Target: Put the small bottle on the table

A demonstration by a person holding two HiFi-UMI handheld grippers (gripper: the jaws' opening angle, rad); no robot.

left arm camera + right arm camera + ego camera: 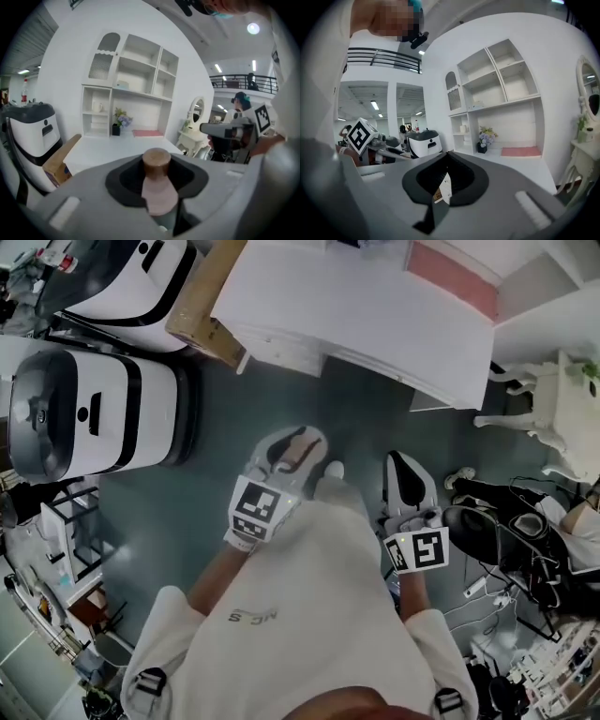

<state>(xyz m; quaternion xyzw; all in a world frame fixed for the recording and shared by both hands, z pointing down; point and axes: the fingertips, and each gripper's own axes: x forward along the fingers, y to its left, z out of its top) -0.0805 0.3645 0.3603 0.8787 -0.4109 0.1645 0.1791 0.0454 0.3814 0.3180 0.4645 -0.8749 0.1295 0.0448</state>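
Observation:
The small bottle (pixel 159 190), pale pink with a brown round cap (pixel 156 162), stands upright between the jaws of my left gripper (pixel 157 176), which is shut on it. From the head view the left gripper (pixel 298 444) is held in the air over the grey floor, short of the white table (pixel 375 310), with the bottle (pixel 296 454) showing pink in its jaws. My right gripper (pixel 405 476) hangs beside it, a little to the right. Its jaws (pixel 446 180) are together, with only a small white label at the seam.
The white table (pixel 117 149) carries a flower vase (pixel 119 124) and a pink mat (pixel 147 133) below a white shelf unit (pixel 133 84). A cardboard box (pixel 202 306) leans at its left corner. White machines (pixel 94 413) stand left; a white chair (pixel 553 418) and cables (pixel 497 540) lie right.

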